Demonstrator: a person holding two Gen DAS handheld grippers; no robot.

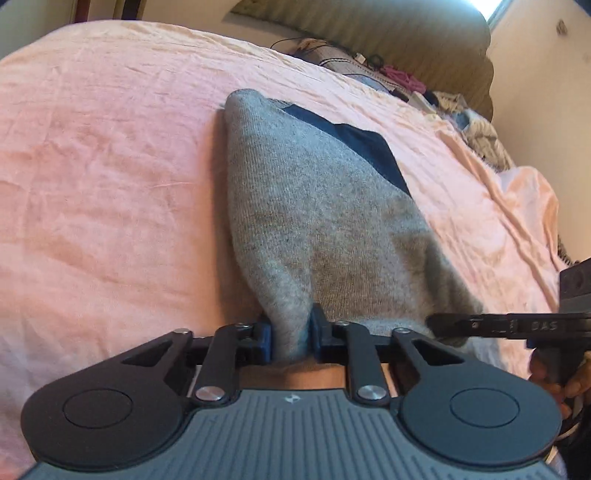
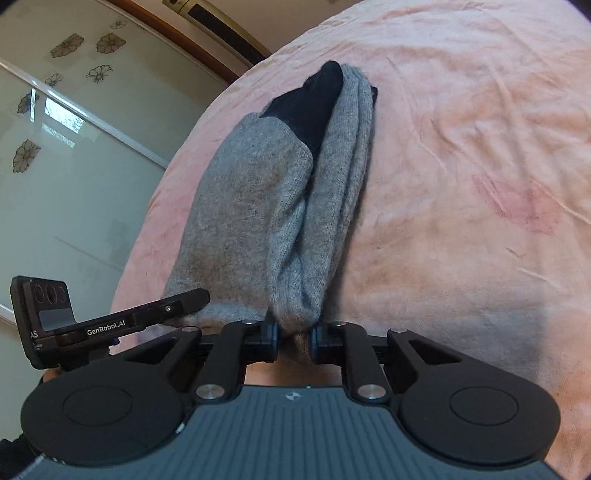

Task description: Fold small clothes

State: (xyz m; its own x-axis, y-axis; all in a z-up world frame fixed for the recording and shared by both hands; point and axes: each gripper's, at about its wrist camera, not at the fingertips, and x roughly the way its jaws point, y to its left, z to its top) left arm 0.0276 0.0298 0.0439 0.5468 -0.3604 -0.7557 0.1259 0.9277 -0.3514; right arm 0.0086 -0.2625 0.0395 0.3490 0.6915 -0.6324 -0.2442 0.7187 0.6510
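Note:
A grey sock (image 1: 314, 221) with a dark navy patch (image 1: 362, 147) lies lengthwise on the pink bedsheet (image 1: 110, 184). My left gripper (image 1: 291, 332) is shut on the sock's near end, and grey fabric is bunched between its blue pads. The right gripper's finger (image 1: 454, 326) reaches in from the right and touches the same near edge. In the right wrist view the grey sock (image 2: 258, 221) shows two long folds, with the dark patch (image 2: 314, 107) at the far end. My right gripper (image 2: 294, 332) is shut on the right-hand fold. The left gripper's finger (image 2: 184, 301) rests on the left fold.
The pink sheet (image 2: 461, 184) spreads wide around the sock. Loose clothes and cables (image 1: 399, 77) lie along the bed's far edge below an olive headboard (image 1: 369, 33). A glass wardrobe door with flower prints (image 2: 74, 166) stands beyond the bed. A hand (image 1: 569, 384) holds the right gripper.

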